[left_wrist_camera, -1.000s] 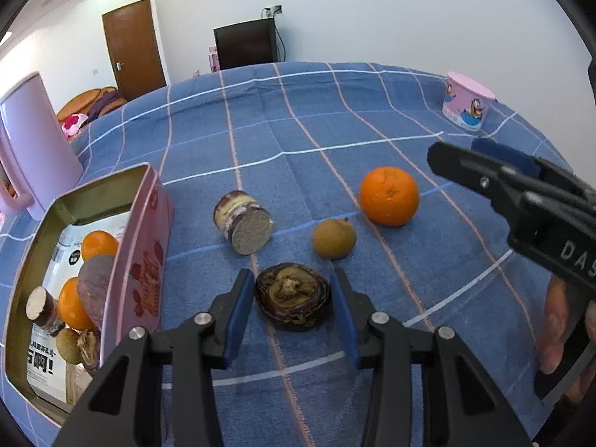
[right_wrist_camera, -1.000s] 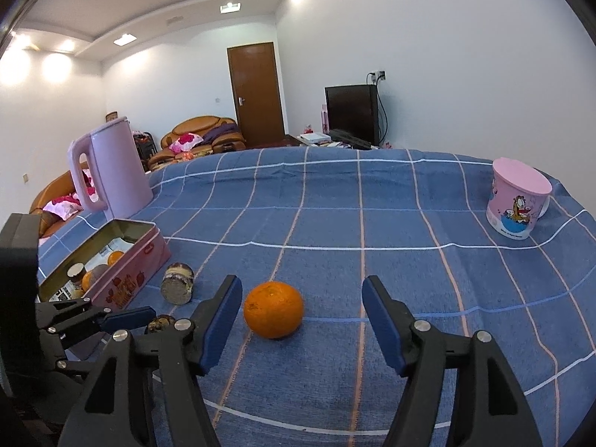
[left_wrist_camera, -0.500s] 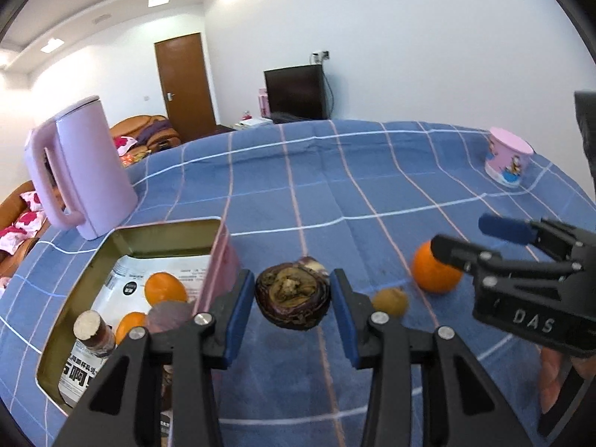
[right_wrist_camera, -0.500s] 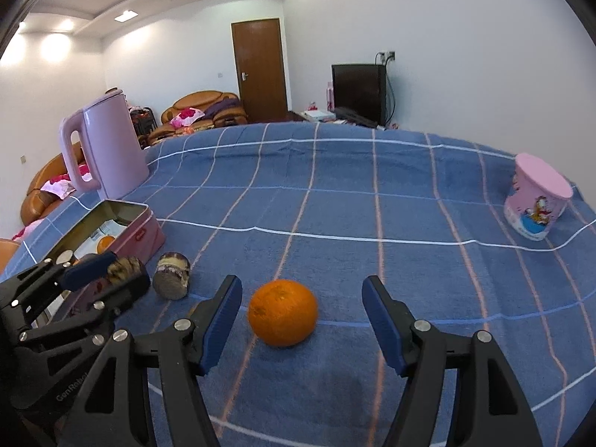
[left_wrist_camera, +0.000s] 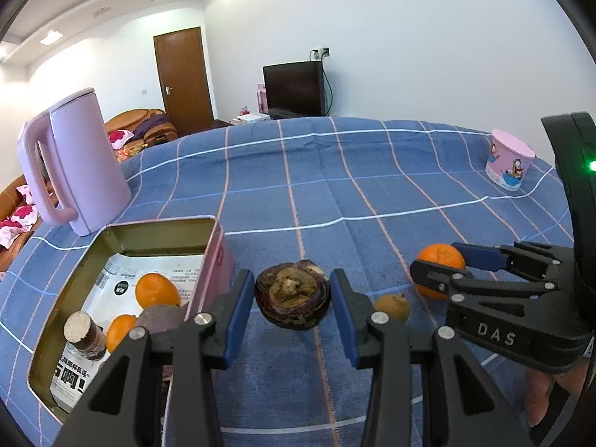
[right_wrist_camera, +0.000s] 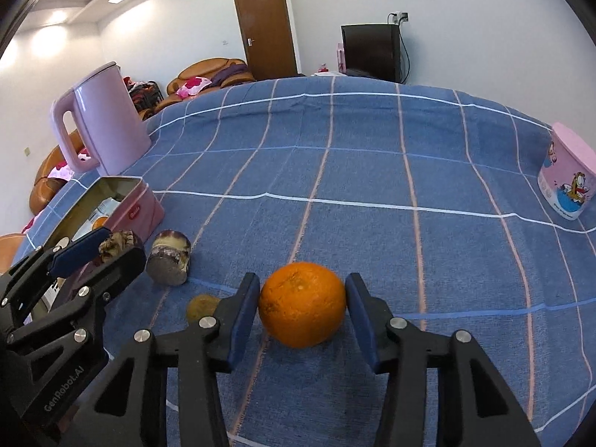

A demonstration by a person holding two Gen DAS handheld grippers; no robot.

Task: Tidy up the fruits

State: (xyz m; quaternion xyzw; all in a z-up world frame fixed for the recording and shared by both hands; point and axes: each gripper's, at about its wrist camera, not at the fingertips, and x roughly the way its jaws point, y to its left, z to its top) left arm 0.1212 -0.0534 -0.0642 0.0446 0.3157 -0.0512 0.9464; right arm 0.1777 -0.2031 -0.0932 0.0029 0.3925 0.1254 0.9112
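Blue checked cloth is covering the table that is carrying every item. Compared with one second ago, the right gripper is closing: its blue pads, then standing wide of the orange, are now lying at the fruit's two sides, the fruit resting on the cloth between them; contact cannot be confirmed. The left gripper is clenching a dark purple mangosteen half, then low over the cloth, now lifted clear beside the tin. The tin is holding printed paper, two small oranges, a purple fruit and a cut cane piece. A small brown fruit is lying just beside the orange. Farther off, another cane piece is lying on the cloth; a pink kettle and pink cup are standing behind
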